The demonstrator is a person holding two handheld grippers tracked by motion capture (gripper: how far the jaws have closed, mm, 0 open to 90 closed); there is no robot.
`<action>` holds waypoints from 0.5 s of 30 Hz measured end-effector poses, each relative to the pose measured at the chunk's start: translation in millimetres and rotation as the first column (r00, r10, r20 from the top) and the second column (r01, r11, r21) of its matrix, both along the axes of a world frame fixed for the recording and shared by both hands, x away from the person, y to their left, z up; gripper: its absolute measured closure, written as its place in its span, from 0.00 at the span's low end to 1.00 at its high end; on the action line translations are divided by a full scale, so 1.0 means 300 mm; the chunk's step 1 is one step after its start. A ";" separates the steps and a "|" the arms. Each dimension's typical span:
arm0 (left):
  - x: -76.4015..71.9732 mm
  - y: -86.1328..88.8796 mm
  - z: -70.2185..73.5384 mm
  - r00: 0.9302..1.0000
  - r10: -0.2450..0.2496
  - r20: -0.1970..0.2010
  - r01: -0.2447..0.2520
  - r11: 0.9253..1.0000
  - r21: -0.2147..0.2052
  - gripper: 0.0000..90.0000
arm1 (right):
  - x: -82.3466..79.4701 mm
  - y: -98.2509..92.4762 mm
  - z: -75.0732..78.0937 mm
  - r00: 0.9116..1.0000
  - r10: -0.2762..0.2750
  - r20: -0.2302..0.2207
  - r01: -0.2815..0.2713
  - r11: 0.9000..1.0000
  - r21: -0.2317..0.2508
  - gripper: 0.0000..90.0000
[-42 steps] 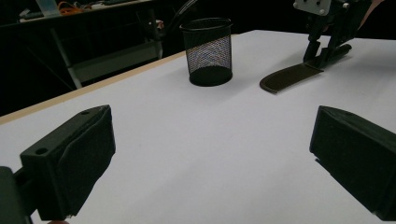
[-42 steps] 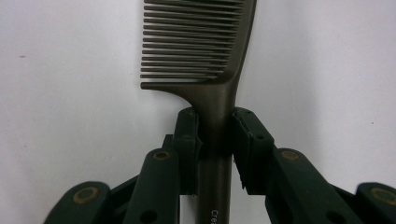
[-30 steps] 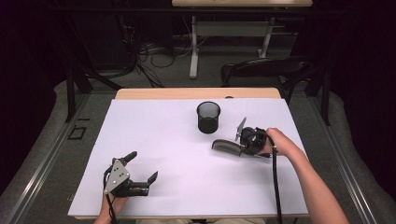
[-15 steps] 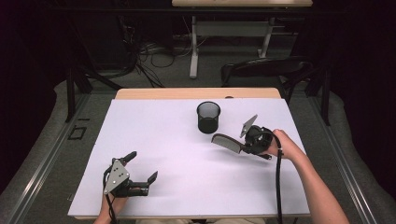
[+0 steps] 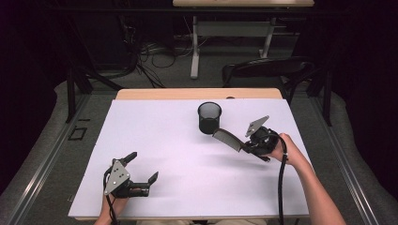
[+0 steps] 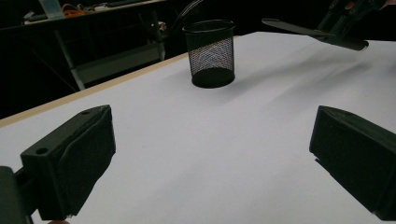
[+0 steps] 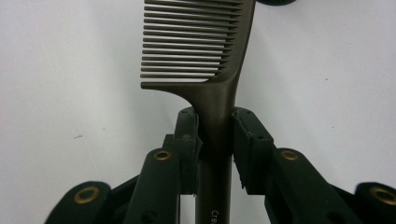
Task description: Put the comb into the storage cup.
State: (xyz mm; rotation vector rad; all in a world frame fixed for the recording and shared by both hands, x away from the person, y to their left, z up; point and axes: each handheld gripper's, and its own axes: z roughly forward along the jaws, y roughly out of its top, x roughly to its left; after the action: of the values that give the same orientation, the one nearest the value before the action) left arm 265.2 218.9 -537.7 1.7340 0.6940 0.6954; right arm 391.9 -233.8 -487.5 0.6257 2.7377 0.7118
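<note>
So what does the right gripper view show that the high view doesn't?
The right gripper view brings out the comb's row of teeth and the right gripper with its jaws clamped on the comb's handle, which bears some small lettering. The high view takes in the whole white table, the black mesh cup standing upright beyond the comb, and the left gripper with its jaws apart near the table's front edge. Both share the comb, the right gripper and the white tabletop.

We work with two matte black plastic grippers point(image 5: 141, 166) bearing brass-coloured rivets point(image 7: 162, 155), grey three-cornered plates point(image 5: 117, 176) and black cables point(image 5: 281, 187).
</note>
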 end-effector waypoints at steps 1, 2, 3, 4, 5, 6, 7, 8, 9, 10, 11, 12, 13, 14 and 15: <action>0.000 0.000 0.000 1.000 0.000 0.000 0.000 1.000 0.000 0.00 | -0.003 0.001 -0.001 1.000 -0.006 0.002 0.006 1.000 0.004 0.81; 0.000 0.000 0.000 1.000 0.000 0.000 0.000 1.000 0.000 0.00 | -0.004 0.001 0.000 1.000 -0.008 0.003 0.008 1.000 0.003 0.81; 0.000 0.001 0.000 1.000 -0.001 0.001 0.001 1.000 0.001 0.00 | -0.006 0.001 0.001 1.000 -0.012 0.006 0.012 1.000 0.006 0.81; -0.001 0.000 0.001 1.000 -0.001 0.001 0.001 1.000 0.001 0.00 | -0.007 0.001 0.002 1.000 -0.001 0.016 0.001 1.000 0.015 0.81; -0.001 0.000 0.000 1.000 -0.002 0.000 0.002 1.000 0.000 0.00 | -0.009 0.000 0.004 1.000 -0.004 0.013 0.004 1.000 0.016 0.81; 0.000 0.001 0.000 1.000 -0.001 0.000 0.001 1.000 0.000 0.00 | -0.012 0.000 0.002 1.000 -0.011 0.017 0.010 1.000 0.027 0.81; 0.000 0.001 0.000 1.000 -0.001 -0.001 0.001 1.000 0.000 0.00 | -0.013 -0.001 0.000 1.000 -0.010 0.024 0.010 0.999 0.036 0.81; 0.000 0.001 0.000 1.000 -0.001 -0.002 0.001 1.000 0.000 0.00 | -0.014 -0.001 -0.002 1.000 -0.014 0.025 0.013 0.999 0.039 0.81; 0.000 0.001 0.000 1.000 -0.001 -0.001 0.001 1.000 -0.001 0.00 | -0.016 -0.002 -0.004 1.000 -0.016 0.026 0.014 0.999 0.042 0.81; 0.000 0.002 0.000 1.000 -0.001 0.000 0.001 1.000 0.000 0.00 | -0.019 -0.003 -0.005 0.999 -0.023 0.027 0.022 0.998 0.053 0.81; 0.000 0.002 0.000 1.000 0.000 0.000 0.000 1.000 -0.002 0.00 | -0.020 -0.005 -0.003 0.999 -0.021 0.024 0.020 0.998 0.053 0.81; 0.000 0.003 0.000 1.000 0.001 0.000 -0.001 1.000 -0.003 0.00 | -0.022 -0.006 -0.007 0.999 -0.025 0.034 0.023 0.997 0.069 0.81; 0.000 0.003 0.000 1.000 0.004 -0.002 -0.004 1.000 -0.006 0.00 | -0.026 -0.008 -0.007 0.999 -0.034 0.039 0.031 0.997 0.077 0.81; 0.001 0.003 0.000 1.000 0.004 -0.002 -0.004 1.000 -0.007 0.00 | -0.029 -0.010 -0.007 0.998 -0.035 0.043 0.031 0.996 0.086 0.81; 0.001 0.003 -0.001 1.000 0.004 -0.003 -0.004 1.000 -0.007 0.00 | -0.030 -0.013 -0.007 0.998 -0.039 0.046 0.035 0.995 0.092 0.80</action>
State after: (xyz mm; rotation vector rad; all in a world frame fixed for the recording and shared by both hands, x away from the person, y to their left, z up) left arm 265.6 219.9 -537.9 1.7283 0.7011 0.6922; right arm 382.8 -237.7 -489.5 0.6686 2.6551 0.8365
